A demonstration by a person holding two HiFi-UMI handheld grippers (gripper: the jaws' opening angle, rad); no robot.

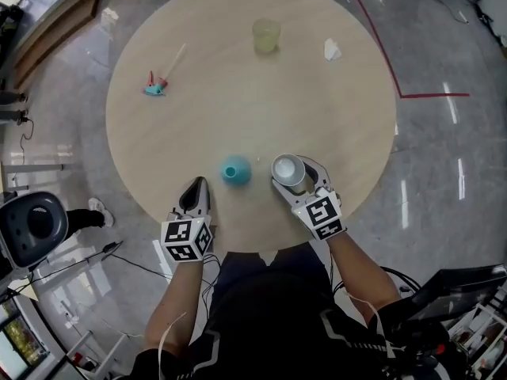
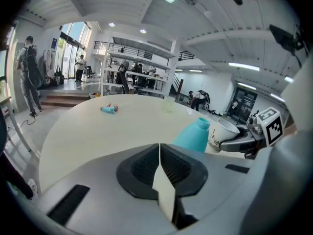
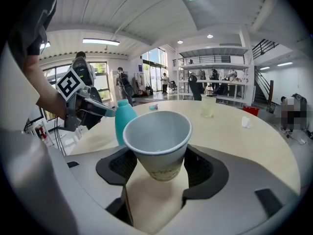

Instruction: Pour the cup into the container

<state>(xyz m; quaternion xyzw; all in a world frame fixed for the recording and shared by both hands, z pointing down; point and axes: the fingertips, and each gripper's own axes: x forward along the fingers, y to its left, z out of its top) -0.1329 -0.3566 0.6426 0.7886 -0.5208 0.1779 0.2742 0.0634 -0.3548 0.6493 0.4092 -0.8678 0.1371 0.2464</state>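
A white paper cup (image 1: pixel 288 169) sits between the jaws of my right gripper (image 1: pixel 295 176), which is shut on its lower body near the table's front edge. In the right gripper view the cup (image 3: pixel 157 136) leans slightly and its inside looks pale; I cannot tell what it contains. Just left of it stands a teal bottle (image 1: pixel 236 169). A pale yellow translucent container (image 1: pixel 266 36) stands at the far side of the table. My left gripper (image 1: pixel 196 191) rests at the front edge, left of the bottle, with its jaws together and nothing between them (image 2: pixel 160 151).
The round wooden table (image 1: pixel 238 109) also carries a small teal and red object (image 1: pixel 155 87) at the far left and a crumpled white scrap (image 1: pixel 332 50) at the far right. A dark chair (image 1: pixel 32 226) stands on the floor to the left.
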